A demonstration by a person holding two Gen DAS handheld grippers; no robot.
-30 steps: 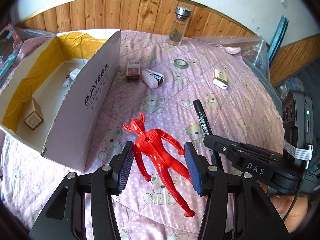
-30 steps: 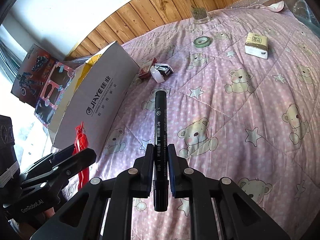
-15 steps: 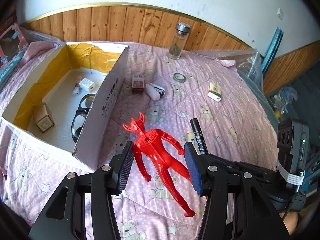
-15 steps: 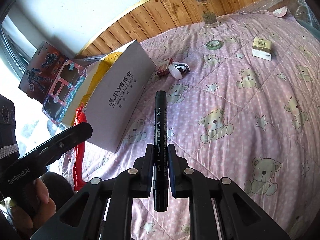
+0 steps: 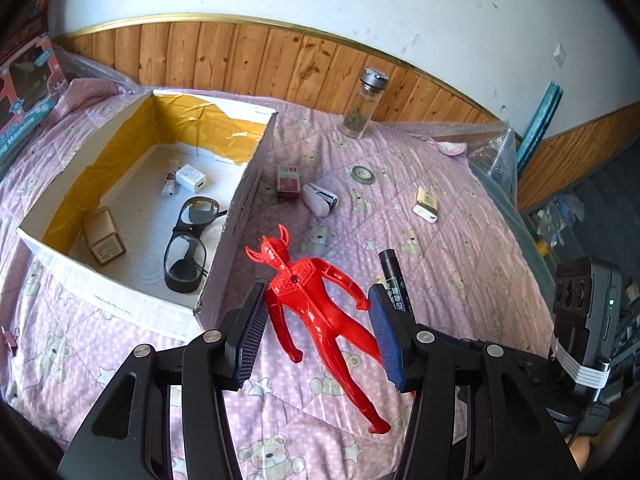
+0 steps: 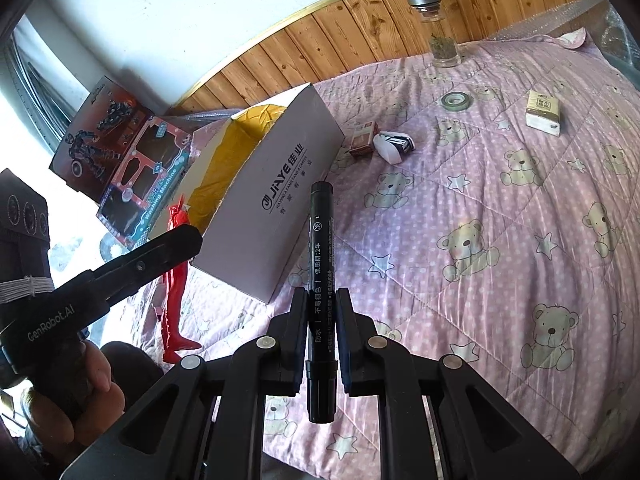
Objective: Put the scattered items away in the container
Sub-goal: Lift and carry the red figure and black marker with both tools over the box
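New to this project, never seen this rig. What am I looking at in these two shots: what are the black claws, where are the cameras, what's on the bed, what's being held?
No robot here: a person holds a two-finger gripper in each hand, with a fisheye camera on each one looking along its fingers.

Left-wrist view: the left gripper holds a red toy figure across the body. Beside it sits the open cardboard box, already holding glasses, a white charger and a small brown box.

Right-wrist view: the right gripper is shut on a black marker.

Still on the pink bear quilt: a glass jar, a tape roll, a tissue pack, a small red box and a white stapler-like item.
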